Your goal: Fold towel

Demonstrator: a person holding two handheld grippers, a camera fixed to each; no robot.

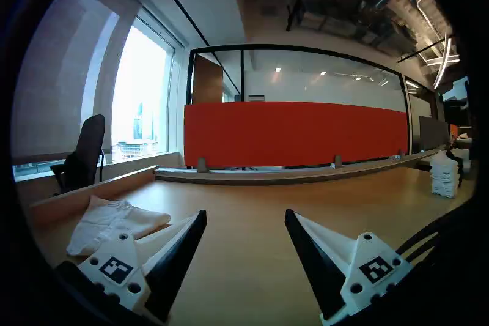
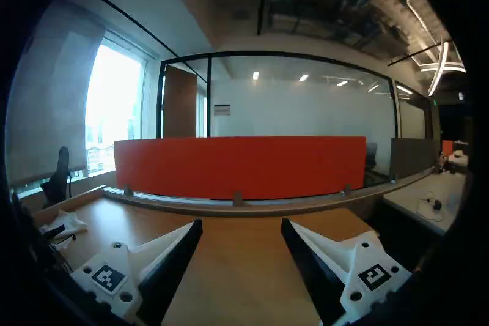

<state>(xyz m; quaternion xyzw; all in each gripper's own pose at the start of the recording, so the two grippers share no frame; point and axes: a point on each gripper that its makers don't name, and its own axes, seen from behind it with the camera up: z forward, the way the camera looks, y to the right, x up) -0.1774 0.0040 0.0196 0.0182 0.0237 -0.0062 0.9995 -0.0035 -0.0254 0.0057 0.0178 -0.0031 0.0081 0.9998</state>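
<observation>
On the desk [image 1: 257,228] lies a rumpled white towel [image 1: 113,221] (left claw [image 1: 244,234], right claw [image 2: 241,240]: spread).

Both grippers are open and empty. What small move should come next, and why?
Probably move the left gripper toward the white towel, which lies crumpled on the desk ahead to its left. Its jaws stand open and empty, and the towel appears farther from the right gripper.

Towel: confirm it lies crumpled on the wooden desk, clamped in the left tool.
Not clamped. In the left gripper view the towel lies crumpled on the wooden desk, but the left tool is open, nothing between its fingers; the towel sits off to one side.
</observation>
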